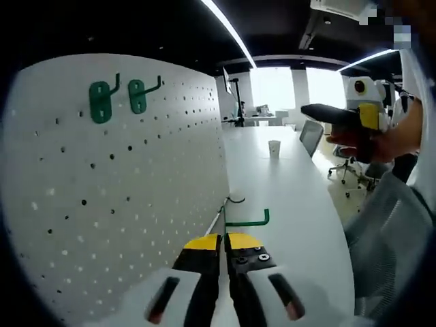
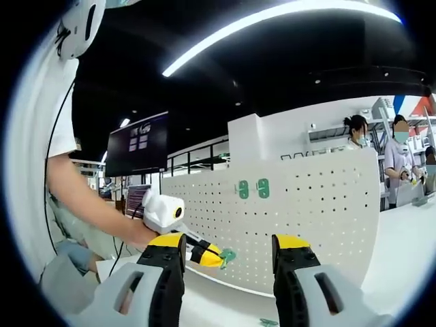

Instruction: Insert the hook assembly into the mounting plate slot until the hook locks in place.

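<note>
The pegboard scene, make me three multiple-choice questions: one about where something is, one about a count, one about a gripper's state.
1. Where is the paper cup?
A. on the white table
B. hung on the pegboard
C. in a gripper

2. How many green hooks are mounted near the top of the pegboard?
A. one
B. two
C. four

3. What state is the left hand-held gripper in?
A. wide open, empty
B. shut on a green hook
C. shut on a cup

Answers: 1 A, the cup stands far down the table. 2 B, a pair hangs side by side. 3 B, the jaws pinch the green hook.
</note>
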The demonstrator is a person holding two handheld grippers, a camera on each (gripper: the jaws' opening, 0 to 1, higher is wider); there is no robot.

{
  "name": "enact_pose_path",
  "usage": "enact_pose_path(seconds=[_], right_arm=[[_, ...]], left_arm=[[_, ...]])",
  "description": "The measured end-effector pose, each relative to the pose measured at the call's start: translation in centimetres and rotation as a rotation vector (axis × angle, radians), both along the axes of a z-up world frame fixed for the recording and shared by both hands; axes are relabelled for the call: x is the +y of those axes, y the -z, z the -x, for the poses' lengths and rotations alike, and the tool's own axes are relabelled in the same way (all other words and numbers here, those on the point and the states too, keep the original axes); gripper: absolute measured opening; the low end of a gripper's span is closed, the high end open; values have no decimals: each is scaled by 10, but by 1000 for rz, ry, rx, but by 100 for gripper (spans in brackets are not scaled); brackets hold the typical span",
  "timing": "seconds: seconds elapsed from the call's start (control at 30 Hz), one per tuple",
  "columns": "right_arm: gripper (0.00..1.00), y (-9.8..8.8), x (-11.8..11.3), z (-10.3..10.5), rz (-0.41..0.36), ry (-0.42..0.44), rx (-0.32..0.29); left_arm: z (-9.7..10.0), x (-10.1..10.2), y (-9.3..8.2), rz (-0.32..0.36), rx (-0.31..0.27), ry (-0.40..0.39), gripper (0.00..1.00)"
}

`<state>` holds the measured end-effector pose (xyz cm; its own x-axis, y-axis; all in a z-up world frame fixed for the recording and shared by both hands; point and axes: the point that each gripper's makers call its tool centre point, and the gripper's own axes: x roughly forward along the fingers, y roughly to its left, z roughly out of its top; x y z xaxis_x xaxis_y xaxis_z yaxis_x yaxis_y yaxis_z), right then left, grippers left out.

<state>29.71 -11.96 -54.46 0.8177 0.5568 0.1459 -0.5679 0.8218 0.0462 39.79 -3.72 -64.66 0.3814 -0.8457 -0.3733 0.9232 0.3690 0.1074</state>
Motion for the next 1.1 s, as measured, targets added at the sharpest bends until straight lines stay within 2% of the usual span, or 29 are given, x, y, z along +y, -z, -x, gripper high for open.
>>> enact_pose_path(seconds=[0.47, 0.87, 1.1], right_arm=[[49, -7, 10, 2, 3, -21, -8], [49, -12, 15, 5, 4, -35, -15], [49, -15, 20, 6, 3, -46, -21]], left_arm=[[8, 3, -35, 129, -54, -15, 3], [19, 4, -56, 240, -67, -32, 3], [23, 9, -78, 366, -80, -63, 3]])
